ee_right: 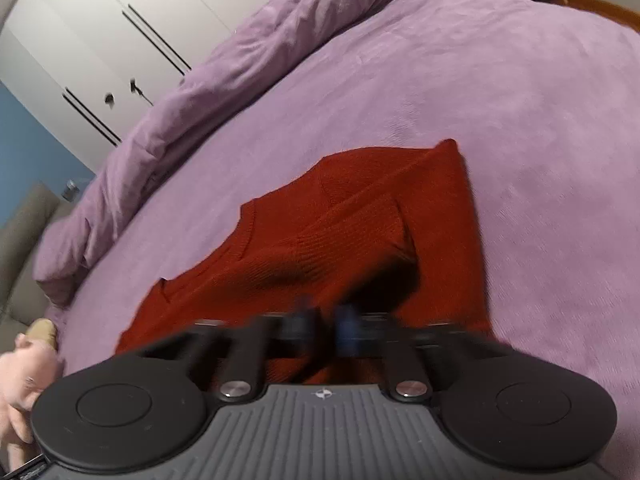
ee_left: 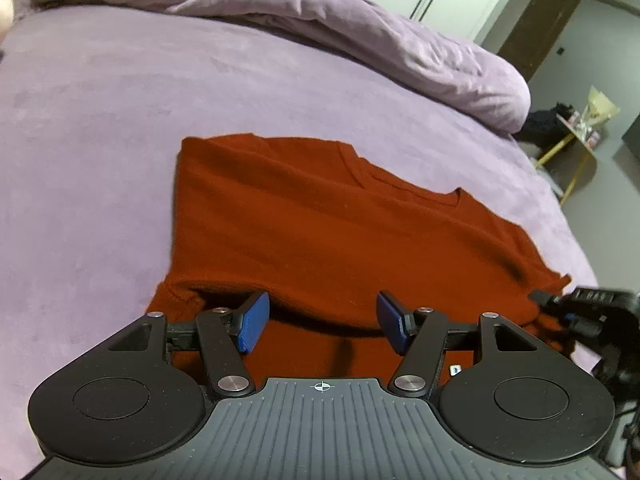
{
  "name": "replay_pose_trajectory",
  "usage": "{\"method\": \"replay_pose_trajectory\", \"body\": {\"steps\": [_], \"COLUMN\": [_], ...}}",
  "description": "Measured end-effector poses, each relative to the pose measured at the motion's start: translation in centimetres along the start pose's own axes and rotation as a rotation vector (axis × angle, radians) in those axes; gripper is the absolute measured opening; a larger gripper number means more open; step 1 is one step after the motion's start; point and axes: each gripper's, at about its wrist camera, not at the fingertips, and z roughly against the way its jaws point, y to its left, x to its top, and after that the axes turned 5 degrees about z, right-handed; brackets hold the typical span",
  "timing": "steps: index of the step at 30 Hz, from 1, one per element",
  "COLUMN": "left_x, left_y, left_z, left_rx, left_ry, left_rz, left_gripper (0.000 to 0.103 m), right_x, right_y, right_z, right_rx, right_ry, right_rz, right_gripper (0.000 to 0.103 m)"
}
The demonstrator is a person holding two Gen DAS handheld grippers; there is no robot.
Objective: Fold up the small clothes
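A rust-red knit sweater [ee_left: 320, 220] lies on the purple bed, its side parts folded in and the neckline on the far side. My left gripper [ee_left: 322, 322] is open, its blue pads [ee_left: 252, 322] spread over the sweater's near edge. My right gripper shows at the right edge of the left wrist view [ee_left: 560, 304], at the sweater's right corner. In the right wrist view the sweater [ee_right: 360, 240] has a raised fold. The right gripper [ee_right: 326, 326] is blurred, its jaws almost together with red cloth between them.
A rolled purple duvet [ee_left: 360, 32] lies along the far side of the bed [ee_left: 100, 140]. White wardrobe doors [ee_right: 100, 40] stand behind. A small yellow-legged table [ee_left: 576, 136] stands off the bed's right side. A pink plush toy [ee_right: 24, 376] lies at the bed's edge.
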Motion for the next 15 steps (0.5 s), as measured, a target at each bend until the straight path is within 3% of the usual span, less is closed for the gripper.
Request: {"method": "replay_pose_trajectory", "body": {"steps": [2,5,8,11,14,15], "left_x": [0.1,0.3,0.6,1.1,2.0,2.4], "left_y": [-0.3,-0.6,-0.6,-0.1,0.2,0.1], "left_z": [0.0,-0.6,-0.7,0.4,0.4,0.0], "left_rx": [0.010,0.037,0.071,0.093,0.114,0.112], "left_ry": [-0.014,-0.022,-0.017,-0.059,-0.106,-0.099], "left_rz": [-0.024,-0.051,-0.064,-0.084,-0.059,-0.050], "left_gripper": [0.066,0.066,0.066,0.067,0.067,0.067], "right_x": [0.4,0.3,0.0,0.1,0.2,0.1], "right_y": [0.6,2.8,3.1,1.8,2.2,2.9], "right_z": [0.3,2.0,0.8,0.2,2.9,3.3], "right_rx": [-0.027,-0.117,-0.209,-0.253,-0.356,-0.352], "right_ry": [-0.028,-0.167,-0.142,-0.072,-0.222,-0.262], "right_rz": [0.044,0.266,0.394,0.366,0.319,0.332], "right_gripper": [0.004,0.004,0.005,0.016,0.020,0.020]}}
